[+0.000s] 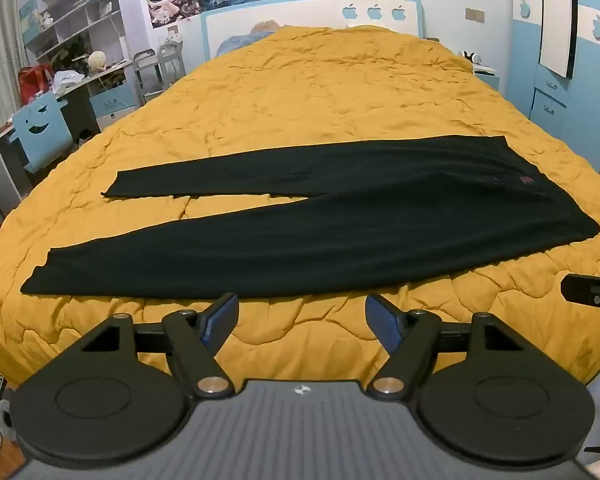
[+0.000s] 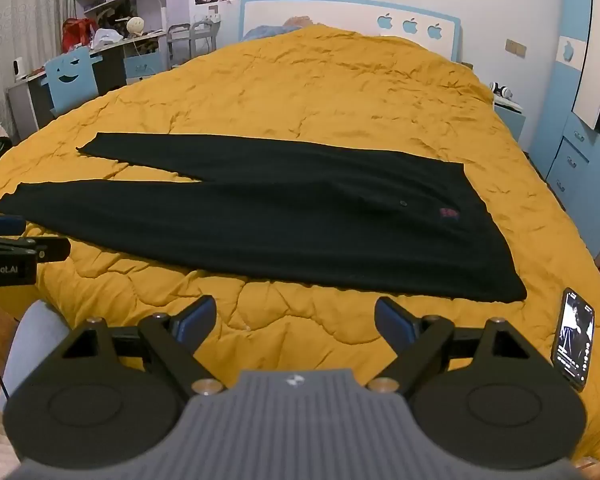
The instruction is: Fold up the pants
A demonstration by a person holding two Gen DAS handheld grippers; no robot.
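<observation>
So the pants (image 1: 320,216) are black, soft-looking knit, spread flat across a puffy, wrinkled mustard quilt (image 1: 320,92) on the bed. Legs run out to the left in a narrow V with quilt showing between them, waistband end toward the right, and there's a tiny red tag (image 2: 449,213) near the waist. Loads of bare quilt behind them, just a strip in front near the bed's edge. Left gripper (image 1: 302,316) and right gripper (image 2: 295,318) both hang over that near strip, jaws spread wide, holding nothing, not touching the fabric. A phone (image 2: 574,338) lies by the right corner, screen lit.
</observation>
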